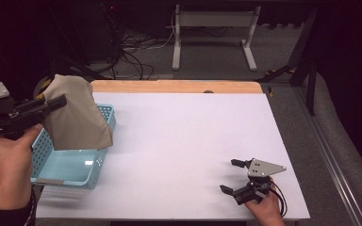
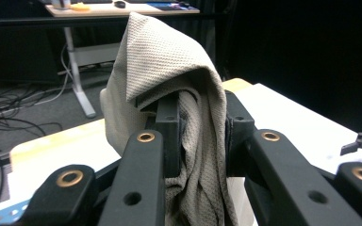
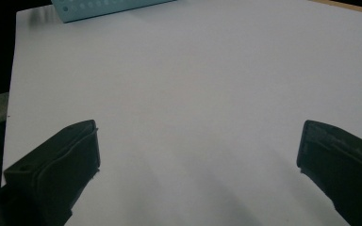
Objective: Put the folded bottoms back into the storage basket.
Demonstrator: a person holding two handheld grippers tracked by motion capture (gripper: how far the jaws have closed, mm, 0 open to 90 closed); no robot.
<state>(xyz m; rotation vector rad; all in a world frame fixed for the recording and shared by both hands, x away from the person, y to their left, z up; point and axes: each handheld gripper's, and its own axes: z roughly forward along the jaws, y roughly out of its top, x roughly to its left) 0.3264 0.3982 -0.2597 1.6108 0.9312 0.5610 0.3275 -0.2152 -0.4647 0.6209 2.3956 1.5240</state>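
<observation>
A beige woven cloth point(image 1: 78, 115) hangs in folds above the light blue perforated basket point(image 1: 68, 172) at the table's left side. My left gripper point(image 1: 59, 102) is shut on the cloth near its top; in the left gripper view the cloth point(image 2: 169, 80) is bunched between the two black jaws and drapes over them, with the left gripper point(image 2: 199, 120) pinching it. My right gripper point(image 1: 233, 175) rests low over the white table near the front right, held by a hand, jaws spread wide. In the right gripper view the right gripper point(image 3: 198, 146) has bare table between its fingers.
The white table top point(image 1: 188, 136) has a wooden strip point(image 1: 176, 86) along its far edge. A corner of the blue basket point(image 3: 108, 7) lies beyond the right gripper. Behind the table stand a white desk frame point(image 1: 212, 33) and tangled cables point(image 1: 132, 52) on the floor.
</observation>
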